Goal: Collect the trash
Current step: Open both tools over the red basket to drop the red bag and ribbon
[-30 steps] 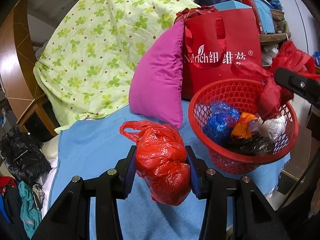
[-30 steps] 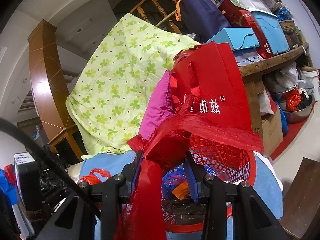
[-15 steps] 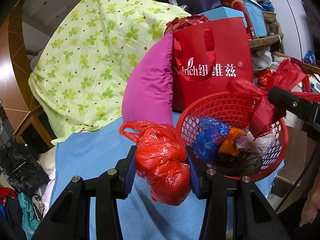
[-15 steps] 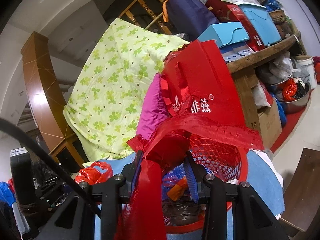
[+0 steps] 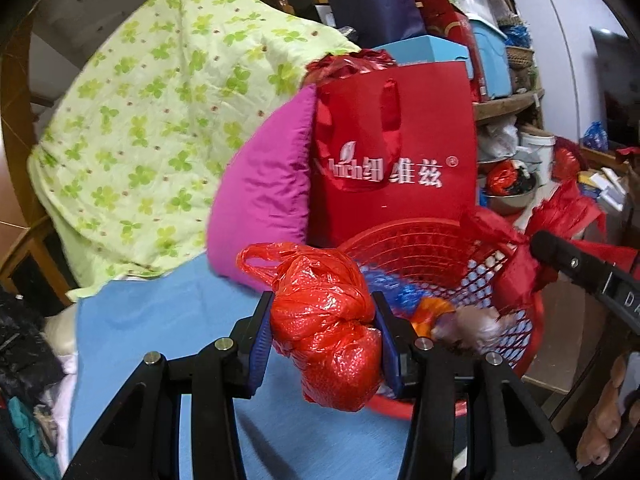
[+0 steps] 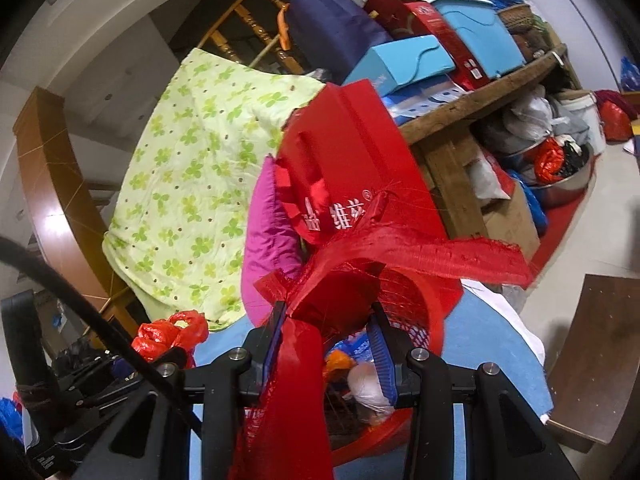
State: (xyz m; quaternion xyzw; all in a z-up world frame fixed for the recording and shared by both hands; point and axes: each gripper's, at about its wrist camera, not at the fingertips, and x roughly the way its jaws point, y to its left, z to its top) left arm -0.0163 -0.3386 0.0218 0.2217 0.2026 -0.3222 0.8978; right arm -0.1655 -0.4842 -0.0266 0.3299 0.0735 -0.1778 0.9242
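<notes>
red tote bag (image 5: pixel 394 168) reading "维兹"

blue-covered surface (image 5: pixel 168 320), red basket (image 5: pixel 436 240), pink pillow (image 5: pixel 264 192)

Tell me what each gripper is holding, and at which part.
Left gripper: knotted red plastic bag, squeezed across its middle. Right gripper: red mesh sack, pinched at a bunched fold.
</notes>
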